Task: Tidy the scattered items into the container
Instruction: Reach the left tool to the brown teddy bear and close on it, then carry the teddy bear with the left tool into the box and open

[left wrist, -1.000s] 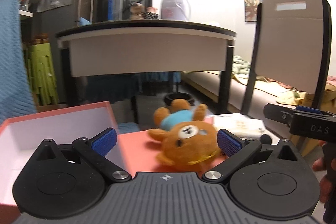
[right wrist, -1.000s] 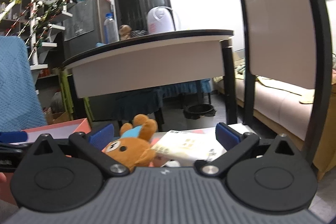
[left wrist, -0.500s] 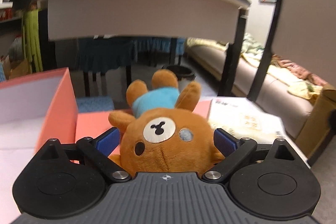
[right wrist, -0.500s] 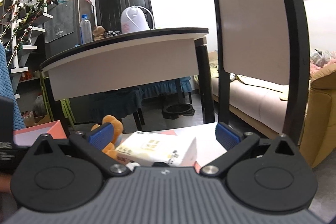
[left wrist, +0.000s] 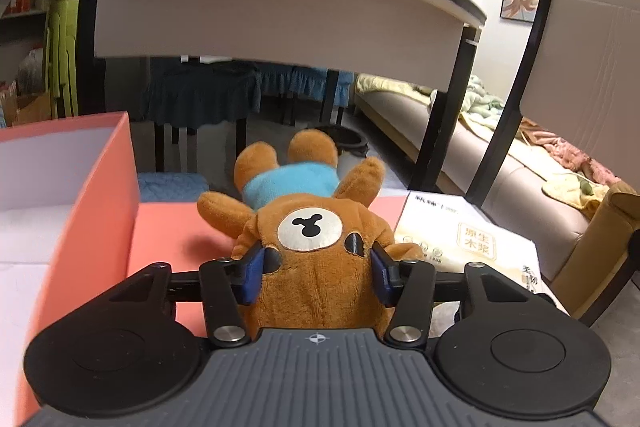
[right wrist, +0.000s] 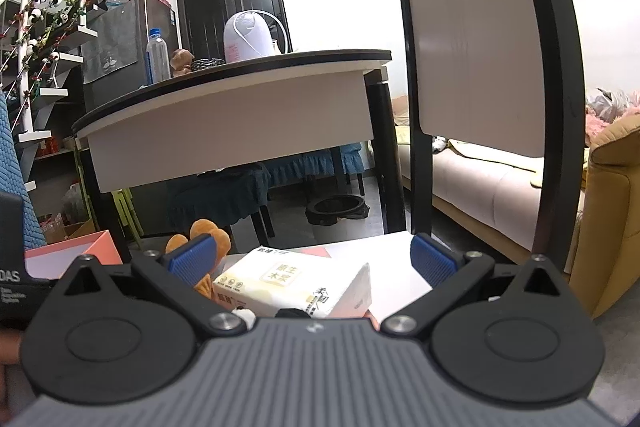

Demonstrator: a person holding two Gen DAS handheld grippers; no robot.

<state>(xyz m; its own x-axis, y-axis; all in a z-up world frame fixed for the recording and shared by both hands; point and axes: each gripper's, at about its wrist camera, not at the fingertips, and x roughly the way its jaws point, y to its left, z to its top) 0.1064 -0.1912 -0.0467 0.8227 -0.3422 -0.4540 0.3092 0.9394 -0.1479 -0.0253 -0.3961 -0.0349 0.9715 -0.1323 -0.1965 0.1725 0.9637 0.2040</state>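
While our left tongs (left wrist: 318,269) clamp the teddy bear's (left wrist: 316,227) head beside the pink box (left wrist: 96,187), whose visible white interior shows nothing, our right tongs (right wrist: 310,259) hang open over the tissue pack (right wrist: 292,285).

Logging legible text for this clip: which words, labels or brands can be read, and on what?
"原生木浆": printed in a box on the tissue pack.
"DAS": white letters on the left claw body, cut off at the right view's edge.
Smaller print on the tissue pack's top edge and side: too small or blurred to read.
Small lines under "DAS": unreadable.
Teddy bear: no text.
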